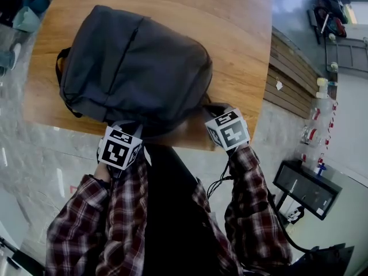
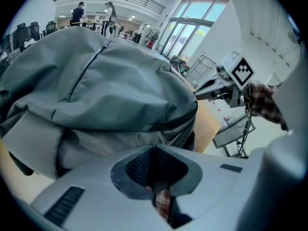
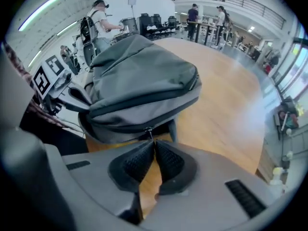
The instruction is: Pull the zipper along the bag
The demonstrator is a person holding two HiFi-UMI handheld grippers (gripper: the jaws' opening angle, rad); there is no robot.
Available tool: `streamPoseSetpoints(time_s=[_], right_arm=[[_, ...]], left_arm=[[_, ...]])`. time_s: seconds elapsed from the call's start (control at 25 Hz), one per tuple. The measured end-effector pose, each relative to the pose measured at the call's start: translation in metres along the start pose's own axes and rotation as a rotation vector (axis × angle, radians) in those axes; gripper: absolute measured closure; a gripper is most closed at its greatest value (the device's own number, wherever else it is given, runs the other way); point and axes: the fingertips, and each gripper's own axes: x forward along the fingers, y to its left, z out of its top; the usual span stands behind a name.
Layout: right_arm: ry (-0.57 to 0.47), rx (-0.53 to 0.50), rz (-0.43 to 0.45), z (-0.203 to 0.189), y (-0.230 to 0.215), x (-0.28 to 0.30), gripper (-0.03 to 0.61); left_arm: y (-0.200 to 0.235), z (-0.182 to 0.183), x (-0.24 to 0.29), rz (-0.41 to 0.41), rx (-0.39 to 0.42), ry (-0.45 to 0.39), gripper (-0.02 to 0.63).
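Observation:
A grey backpack (image 1: 138, 62) lies on the wooden table (image 1: 236, 27), its bottom end at the near edge. My right gripper (image 1: 227, 128) sits at the bag's near right corner. In the right gripper view its jaws (image 3: 153, 141) are shut on the small metal zipper pull (image 3: 148, 131), which hangs from the dark zipper line of the bag (image 3: 139, 81). At the near left corner, my left gripper (image 1: 121, 145) has its tips (image 2: 154, 149) closed against the lower edge of the bag (image 2: 106, 85), seemingly pinching the fabric.
The table's near edge (image 1: 172, 140) runs just under both grippers. Bare wood (image 3: 226, 105) stretches to the right of the bag. A black stand (image 1: 305, 186) and shelves with bottles (image 1: 322, 125) are on the floor at the right. People stand far behind.

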Motion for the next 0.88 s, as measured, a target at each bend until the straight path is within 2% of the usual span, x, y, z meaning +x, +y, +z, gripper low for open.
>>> streamPoseSetpoints(time_s=[0.12,0.24,0.36,0.48,0.56,0.64,0.72,0.84,0.88], right_arm=[[-0.029,0.055,-0.011,0.007,-0.022,0.009,0.552],[-0.068,0.119,0.026,0.011,-0.019,0.011,0.559],[-0.114,0.176,0.082,0.01,-0.003,0.013,0.571],[-0.126,0.203,0.142,0.01,0.018,0.012,0.571],[-0.112,0.19,0.18,0.005,0.041,0.012,0.571],[-0.097,0.181,0.226,-0.005,0.069,0.011,0.571],[-0.091,0.193,0.272,-0.015,0.097,0.008,0.571],[-0.108,0.242,0.318,-0.021,0.128,0.005,0.571],[-0.115,0.252,0.32,-0.022,0.135,0.006,0.571]], left_arm=[[0.001,-0.001,0.001,-0.001,-0.013,-0.004,0.583],[-0.001,-0.001,0.0,-0.012,-0.033,0.009,0.583],[-0.015,0.011,-0.017,-0.124,-0.085,-0.001,0.581],[-0.03,0.03,-0.039,-0.227,-0.195,-0.043,0.581],[-0.027,0.018,-0.037,-0.184,-0.243,0.038,0.581],[-0.005,-0.003,-0.022,-0.045,-0.25,0.115,0.581],[0.016,-0.012,-0.01,0.043,-0.239,0.11,0.581],[0.025,-0.006,-0.005,-0.006,-0.245,0.113,0.582],[0.026,-0.002,-0.004,-0.021,-0.225,0.13,0.583]])
